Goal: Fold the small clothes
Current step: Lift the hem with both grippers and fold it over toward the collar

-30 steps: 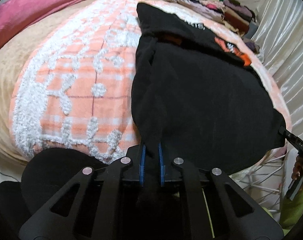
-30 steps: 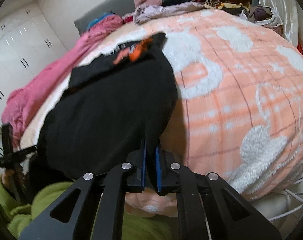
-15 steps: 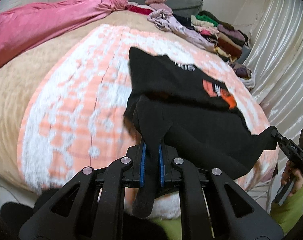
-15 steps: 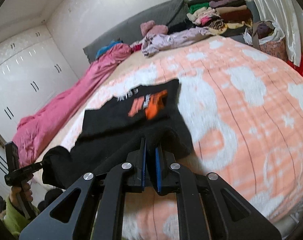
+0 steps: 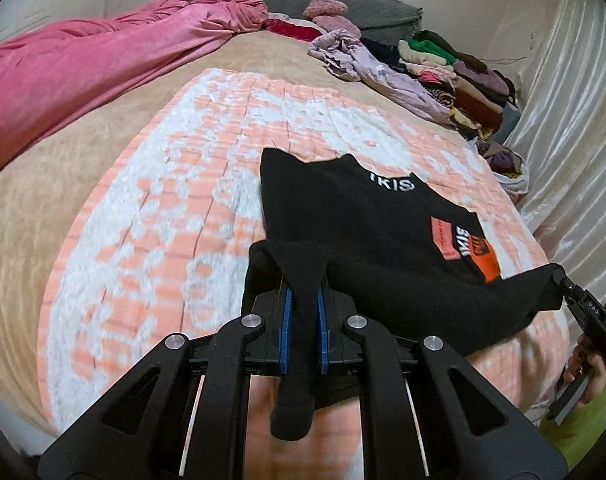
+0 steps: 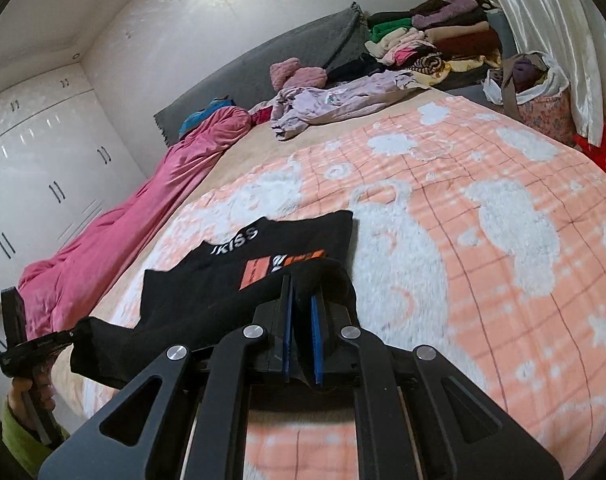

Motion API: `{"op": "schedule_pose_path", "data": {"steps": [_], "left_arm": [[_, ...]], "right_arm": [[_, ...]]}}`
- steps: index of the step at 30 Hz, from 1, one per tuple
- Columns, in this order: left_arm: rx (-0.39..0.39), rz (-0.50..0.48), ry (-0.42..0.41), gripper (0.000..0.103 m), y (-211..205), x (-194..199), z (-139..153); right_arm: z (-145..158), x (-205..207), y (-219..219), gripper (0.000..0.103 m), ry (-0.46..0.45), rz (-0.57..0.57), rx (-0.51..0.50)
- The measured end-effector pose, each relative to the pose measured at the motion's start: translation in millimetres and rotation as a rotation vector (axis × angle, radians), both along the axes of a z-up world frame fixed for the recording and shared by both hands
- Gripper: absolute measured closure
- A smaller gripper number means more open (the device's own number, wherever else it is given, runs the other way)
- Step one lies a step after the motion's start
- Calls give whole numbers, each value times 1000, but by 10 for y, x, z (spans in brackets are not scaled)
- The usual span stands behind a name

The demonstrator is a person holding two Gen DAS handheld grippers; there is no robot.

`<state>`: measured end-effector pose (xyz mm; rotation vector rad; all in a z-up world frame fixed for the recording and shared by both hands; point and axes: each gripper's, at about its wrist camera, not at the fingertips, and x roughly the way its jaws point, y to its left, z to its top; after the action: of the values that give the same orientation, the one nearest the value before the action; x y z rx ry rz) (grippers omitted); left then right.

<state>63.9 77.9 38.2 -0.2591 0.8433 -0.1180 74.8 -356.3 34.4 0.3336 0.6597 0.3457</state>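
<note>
A small black shirt (image 5: 359, 216) with white lettering and an orange print lies on the orange-and-white blanket (image 5: 183, 208); it also shows in the right wrist view (image 6: 239, 276). My left gripper (image 5: 303, 300) is shut on its near left corner. My right gripper (image 6: 301, 304) is shut on its near right corner. Both hold the near edge lifted above the blanket and folded toward the far edge. The right gripper shows at the right edge of the left wrist view (image 5: 559, 276), and the left gripper at the left edge of the right wrist view (image 6: 73, 334).
A pink quilt (image 5: 83, 60) lies along the left of the bed. A lilac garment (image 6: 335, 98) and a pile of folded clothes (image 6: 427, 36) sit at the far end. A bag of clothes (image 6: 539, 88) and a curtain (image 5: 575, 92) stand at the right.
Both grippers have lifted the shirt's near edge and carried it forward over the bed. The printed front now shows, and the shirt covers less of the blanket.
</note>
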Motion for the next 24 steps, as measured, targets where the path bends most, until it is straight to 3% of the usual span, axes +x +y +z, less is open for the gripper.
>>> {"op": "schedule_pose_path", "data": {"steps": [13, 20, 24], "left_arm": [[24, 33, 78, 99, 42, 597, -196], [31, 42, 113, 98, 25, 782, -304], [24, 36, 126, 97, 67, 847, -382]], "right_arm": [[-105, 631, 115, 96, 44, -30, -18], [-232, 884, 294, 96, 98, -64, -140], [-344, 953, 285, 95, 134, -81, -139]]}}
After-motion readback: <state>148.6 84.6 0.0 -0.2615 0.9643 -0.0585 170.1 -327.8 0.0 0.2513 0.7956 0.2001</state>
